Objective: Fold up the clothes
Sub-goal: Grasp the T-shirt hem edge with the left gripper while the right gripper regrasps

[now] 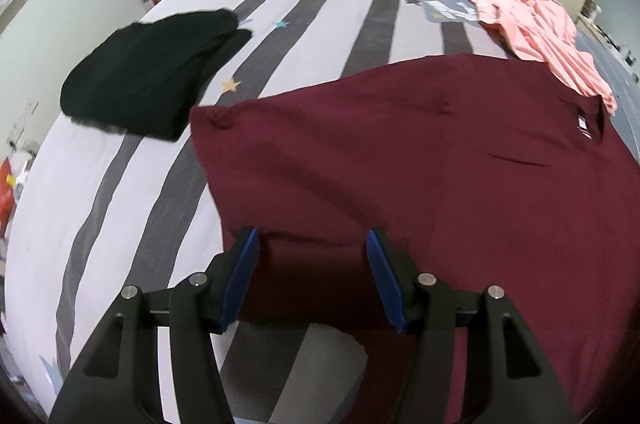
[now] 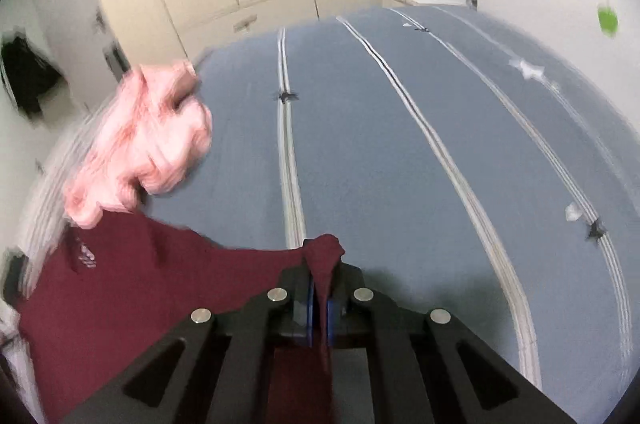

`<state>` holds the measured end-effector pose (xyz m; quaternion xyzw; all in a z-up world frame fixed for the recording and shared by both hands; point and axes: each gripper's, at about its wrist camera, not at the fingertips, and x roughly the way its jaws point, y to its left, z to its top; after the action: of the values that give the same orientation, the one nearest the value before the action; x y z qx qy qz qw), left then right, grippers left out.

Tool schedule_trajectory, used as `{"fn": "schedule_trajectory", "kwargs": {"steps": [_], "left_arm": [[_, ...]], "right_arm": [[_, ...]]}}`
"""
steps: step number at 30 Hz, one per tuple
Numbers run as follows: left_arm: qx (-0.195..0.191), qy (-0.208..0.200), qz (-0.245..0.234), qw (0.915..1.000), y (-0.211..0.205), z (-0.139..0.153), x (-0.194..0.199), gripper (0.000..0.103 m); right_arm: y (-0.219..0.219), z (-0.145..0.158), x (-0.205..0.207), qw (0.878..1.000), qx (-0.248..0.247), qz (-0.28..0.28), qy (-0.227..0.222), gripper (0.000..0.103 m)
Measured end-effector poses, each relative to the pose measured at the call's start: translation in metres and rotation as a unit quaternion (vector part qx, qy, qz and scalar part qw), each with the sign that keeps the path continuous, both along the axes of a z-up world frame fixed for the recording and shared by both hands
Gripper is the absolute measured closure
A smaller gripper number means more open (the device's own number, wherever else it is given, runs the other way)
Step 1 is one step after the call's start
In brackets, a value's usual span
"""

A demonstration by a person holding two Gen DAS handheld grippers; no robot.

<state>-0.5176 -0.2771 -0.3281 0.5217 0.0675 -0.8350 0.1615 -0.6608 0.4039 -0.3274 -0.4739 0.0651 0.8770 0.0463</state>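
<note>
Right fingers (image 2: 319,308) pinch the maroon shirt (image 1: 400,151); your left fingers (image 1: 310,280) gape, so pulling drags it askew.

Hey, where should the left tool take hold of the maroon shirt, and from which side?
Probably the near hem of the maroon shirt, which lies flat on the bed with that edge between the open left tool fingers. Come down from above and slightly from the near side. The right tool is shut on a bunched corner, so the matching corner suits an even fold.
</note>
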Motion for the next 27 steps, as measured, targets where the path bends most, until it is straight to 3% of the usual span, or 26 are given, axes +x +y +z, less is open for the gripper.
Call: {"fn": "schedule_trajectory", "kwargs": {"steps": [2, 4, 8, 11, 14, 16, 18, 23, 25, 27], "left_arm": [[-0.005, -0.002, 0.005, 1.0000, -0.006, 0.001, 0.000, 0.050], [-0.010, -0.001, 0.010, 0.9999, -0.014, 0.003, 0.001, 0.050], [-0.015, 0.013, 0.025, 0.9995, -0.036, 0.009, 0.001, 0.050], [-0.011, 0.027, 0.041, 0.9987, -0.055, 0.012, -0.006, 0.049], [-0.013, 0.027, 0.052, 0.9982, -0.070, 0.008, -0.022, 0.037], [-0.010, 0.020, 0.064, 0.9977, -0.080, 0.001, -0.033, 0.035], [0.014, 0.020, 0.076, 0.9968, -0.093, -0.007, -0.045, 0.035], [-0.015, -0.002, 0.044, 0.9989, -0.095, -0.028, -0.068, 0.035], [0.001, 0.007, 0.022, 0.9997, -0.095, -0.030, -0.068, 0.059], [-0.030, 0.009, 0.006, 0.9995, -0.090, -0.025, -0.069, 0.085]], "right_arm": [[0.014, -0.037, -0.010, 0.998, 0.022, -0.018, -0.061, 0.082], [0.036, -0.053, -0.008, 0.993, 0.033, -0.069, -0.093, 0.082], [0.074, -0.028, 0.011, 0.985, 0.034, -0.162, -0.042, 0.078], [0.056, -0.008, 0.016, 0.991, 0.039, -0.125, -0.023, 0.078], [0.017, 0.007, 0.018, 0.997, 0.022, -0.076, 0.000, 0.076], [-0.005, 0.010, 0.026, 0.999, 0.006, -0.052, 0.006, 0.074], [-0.035, 0.005, 0.027, 1.000, -0.009, -0.027, 0.003, 0.074], [-0.085, -0.014, 0.026, 1.000, -0.010, 0.020, -0.011, 0.074], [-0.088, -0.029, 0.022, 1.000, -0.009, 0.016, -0.025, 0.074], [-0.083, -0.046, 0.017, 0.999, -0.005, 0.004, -0.048, 0.074]]}}
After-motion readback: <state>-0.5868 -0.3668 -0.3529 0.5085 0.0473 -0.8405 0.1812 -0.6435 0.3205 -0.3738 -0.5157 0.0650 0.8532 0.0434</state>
